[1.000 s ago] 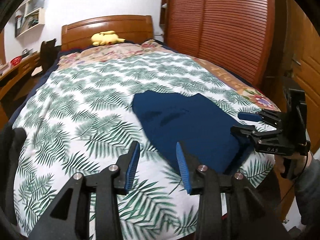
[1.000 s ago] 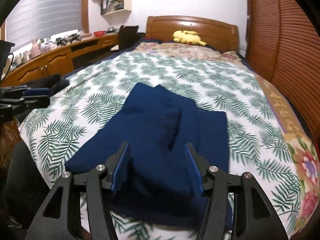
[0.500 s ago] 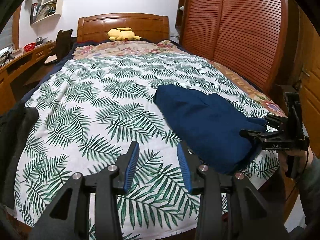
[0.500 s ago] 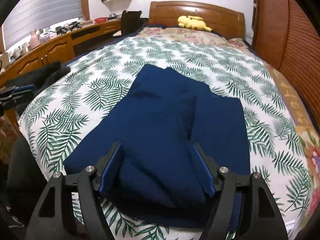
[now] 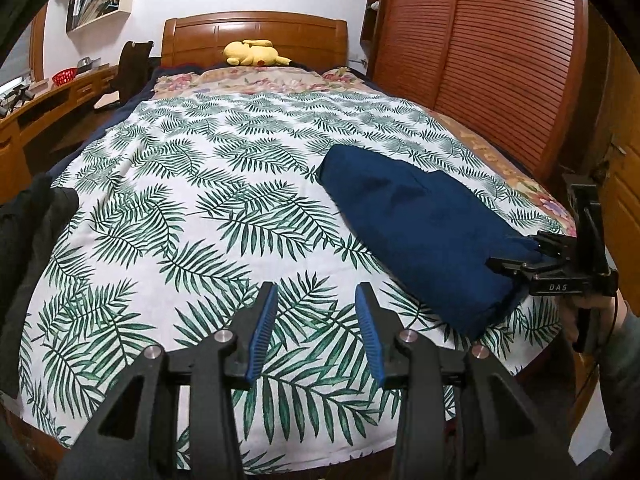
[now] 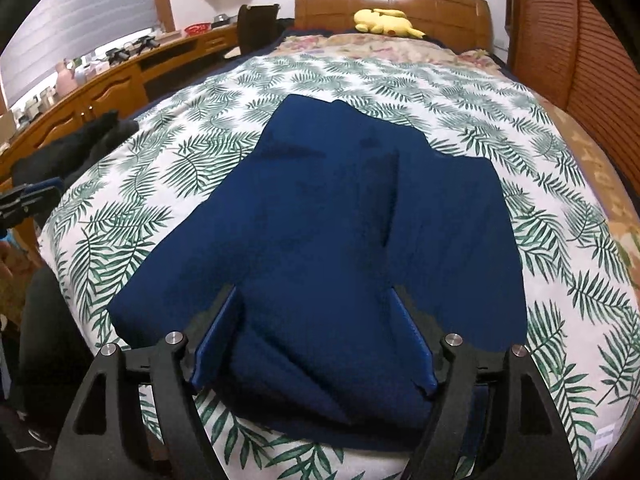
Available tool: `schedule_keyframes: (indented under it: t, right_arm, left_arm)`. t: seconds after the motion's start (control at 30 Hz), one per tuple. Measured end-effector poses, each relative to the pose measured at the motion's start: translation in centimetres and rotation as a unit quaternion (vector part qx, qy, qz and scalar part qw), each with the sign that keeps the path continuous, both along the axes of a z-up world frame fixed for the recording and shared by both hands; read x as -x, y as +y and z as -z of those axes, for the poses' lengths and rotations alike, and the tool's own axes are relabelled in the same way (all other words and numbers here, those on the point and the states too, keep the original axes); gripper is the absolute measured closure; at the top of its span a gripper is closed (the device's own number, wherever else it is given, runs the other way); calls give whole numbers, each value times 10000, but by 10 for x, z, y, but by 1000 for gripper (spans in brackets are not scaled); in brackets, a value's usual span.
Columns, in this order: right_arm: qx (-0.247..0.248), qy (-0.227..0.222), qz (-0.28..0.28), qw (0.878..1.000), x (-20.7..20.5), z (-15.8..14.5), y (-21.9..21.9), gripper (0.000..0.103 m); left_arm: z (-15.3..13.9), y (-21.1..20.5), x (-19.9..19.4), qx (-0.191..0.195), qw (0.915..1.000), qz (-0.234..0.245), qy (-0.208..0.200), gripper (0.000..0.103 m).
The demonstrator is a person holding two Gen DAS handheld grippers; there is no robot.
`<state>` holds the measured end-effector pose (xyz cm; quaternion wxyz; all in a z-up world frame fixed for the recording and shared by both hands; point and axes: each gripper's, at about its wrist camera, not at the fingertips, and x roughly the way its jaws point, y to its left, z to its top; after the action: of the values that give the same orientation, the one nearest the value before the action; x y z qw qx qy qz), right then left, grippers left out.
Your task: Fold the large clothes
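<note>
A folded navy garment [image 6: 340, 220] lies on the leaf-print bed sheet [image 5: 200, 200], toward the bed's right side and near edge [image 5: 416, 232]. My right gripper [image 6: 316, 320] straddles the bunched near fold of the garment. Its jaws are opening, and the blue pads [image 6: 218, 340] stand beside the cloth without pinching it. The left wrist view shows this gripper [image 5: 516, 254] at the garment's near end, held by a hand. My left gripper [image 5: 316, 320] hovers open over bare sheet to the left of the garment, with nothing between its fingers. It also shows at the left edge of the right wrist view [image 6: 28, 200].
A pile of dark clothes [image 5: 28, 240] sits at the bed's left edge. A yellow plush toy [image 5: 252, 52] lies by the wooden headboard [image 5: 256, 28]. A slatted wardrobe [image 5: 480, 60] runs along the right side, and a long wooden desk [image 6: 100, 92] along the left.
The right gripper's jaws have spread wider around the garment's near fold and it has sunk closer to the cloth. The left gripper has drifted left, off the garment and over bare sheet.
</note>
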<state>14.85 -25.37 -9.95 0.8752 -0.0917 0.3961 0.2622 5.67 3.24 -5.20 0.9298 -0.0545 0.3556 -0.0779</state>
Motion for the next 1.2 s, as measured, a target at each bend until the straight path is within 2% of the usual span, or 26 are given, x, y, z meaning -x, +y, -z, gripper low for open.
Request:
schedule_keyframes:
  t: [0.3,0.47,0.5,0.53,0.57,0.63,0.7,0.77,0.83,0.93,1.0,1.13,1.17,1.2]
  right_arm:
    - [-243,167,25,9996,-4,5,-7,23]
    - [-356,208,31,9991,-4,4,-8,25]
    - [-358,194,11,9992,-4,3,-9,32]
    - [-388,203,-27,9990,-4,2,-11,47]
    - [-389,222,-25,9990,-6,1,-14,54]
    - [-519,345,-64,9980,-10,0,-22,78]
    - [-585,320,-110,9977,-10,-4,-25,94]
    - [-567,157,-143,9982,-6,-14,-26,98]
    - [-564,-189,-136,9981,2,-33,-27,99]
    - [-812,-488,-167,9954,13,-64,-32,100]
    - [-738,-779,-129,9941,21,-83,-37,100]
    - [-748,-999,178,9920,27,-105,-66,100]
    - [-663,-1030,286,9921,26,-104,-71,100]
    - [-333,-1071,518,9923,24,-98,-80,100]
  left_arm:
    - [4,-3,-1,-9,10000,22,44,64]
    - [7,-3,-2,-9,10000,29,74,64]
    - [8,-3,-2,-6,10000,31,79,63]
    - [8,-2,-2,-7,10000,34,81,63]
    - [8,-2,-1,-8,10000,36,81,63]
    - [9,-2,-1,5,10000,35,82,63]
    - [10,-4,-2,11,9999,43,92,63]
    - [11,-6,-2,11,9999,67,97,63]
    - [10,-7,-2,27,9999,96,90,63]
    - [9,-11,-2,25,9999,147,73,63]
    - [8,-15,-2,-2,9998,196,62,63]
    - [5,-22,-4,-10,9996,276,40,63]
    - [4,-25,-6,-14,9995,308,32,63]
    - [4,-28,-6,-20,9994,341,24,63]
